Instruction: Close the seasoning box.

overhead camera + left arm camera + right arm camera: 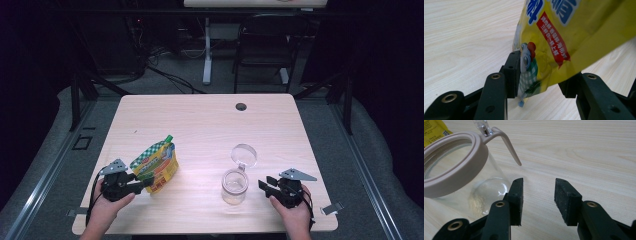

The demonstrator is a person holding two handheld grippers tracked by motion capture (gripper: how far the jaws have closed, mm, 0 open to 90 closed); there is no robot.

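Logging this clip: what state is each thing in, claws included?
Pouch: propped up and tilted, green cap on, lower corner between the left claw's jaws.
Jar: upright, lid flipped open, a little powder at the bottom.
Left claw: open; one pad touches the pouch.
Right claw: open, beside the jar, nothing between its jaws.

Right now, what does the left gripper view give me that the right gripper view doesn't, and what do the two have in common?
Left gripper view: the yellow pouch fills the frame, its lower corner between the jaws of the left hand-held gripper; one pad lies against the printed face, the other is hidden behind the pouch.

Right gripper view: the open glass jar with its beige rim, a little powder at the bottom, and the right hand-held gripper, jaws open with nothing between them.

Both: the wooden table, and the pouch, just a yellow corner in the right gripper view.
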